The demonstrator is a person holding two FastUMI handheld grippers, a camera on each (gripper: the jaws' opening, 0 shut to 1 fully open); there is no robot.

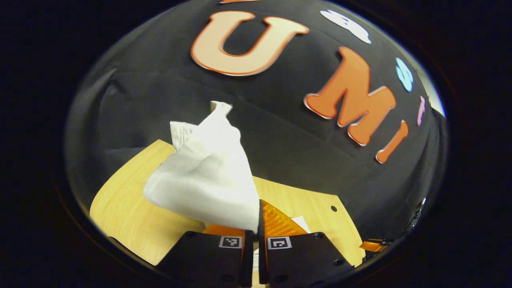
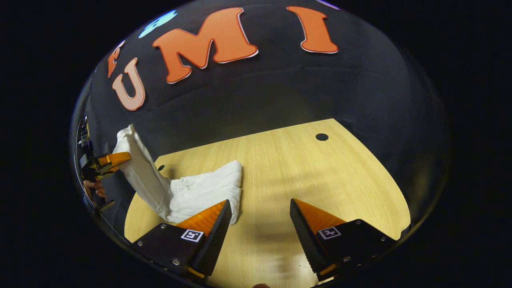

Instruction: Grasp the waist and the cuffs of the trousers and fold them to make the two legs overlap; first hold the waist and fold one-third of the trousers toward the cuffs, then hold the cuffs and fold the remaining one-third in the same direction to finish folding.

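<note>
Left tool (image 1: pixel 256 224) was clamped shut on a corner of the white trousers (image 1: pixel 208 176) and had that end lifted clear of the worktop (image 1: pixel 132 228), cloth draping down from the fingers toward the booth wall side. In the right gripper view the left tool (image 2: pixel 114 160) sat at the worktop's left edge, a hand (image 2: pixel 94 188) behind it, fabric hanging from it in a steep strip down to the rest of the trousers (image 2: pixel 204 192). That lower part, with the gathered elastic band, lay bunched on the worktop near the front-left corner.

Right tool (image 2: pixel 260 216) was wide open, empty, hovering low over bare wood just right of the bunched cloth. Its left finger (image 2: pixel 212 224) looked close to the fabric edge; couldn't tell if it touched.

Read: legs not laid flat yet, so this looked like the early step, getting both ends held.

How I'd do it:
- Right tool takes the free end at the elastic band, bite through both layers at the outer corner, not a single ply.
- Close fully before lifting; thin cloth slips out of a partial pinch.
- Pull the two tools apart until the strip goes taut, then lower it flat along the worktop.
- Keep the left grip level with the right one so the legs stack and don't twist.

Risk: the bunched part dragging toward the worktop's front edge.

Hole (image 2: pixel 322 137) near the far-right corner was well away.
</note>
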